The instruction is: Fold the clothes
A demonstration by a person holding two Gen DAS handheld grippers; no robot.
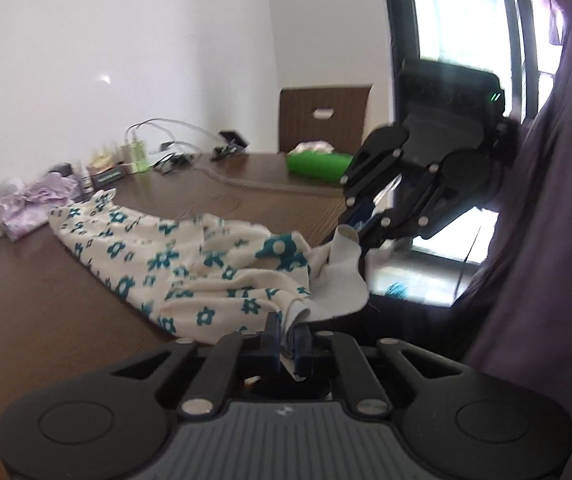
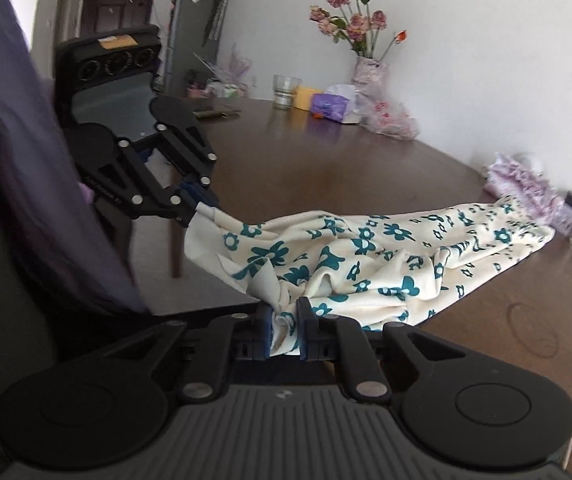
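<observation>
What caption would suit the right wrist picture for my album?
Two handheld grippers, right and left, pinch one end of a flowered cloth stretched over a dark wooden table.

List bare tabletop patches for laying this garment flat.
Bare wood between the floral garment and the glass jar; more between the garment and the green bundle. Crowded along the wall: cables, vase, lilac cloth.

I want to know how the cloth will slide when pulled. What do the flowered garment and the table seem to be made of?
Flowered garment: soft, matte knit or woven fabric, probably cotton; it drapes in loose folds, its plain reverse showing. Table: dark wood or wood-look laminate with a smooth, slightly glossy finish; grain lines and window light reflect off it.
</observation>
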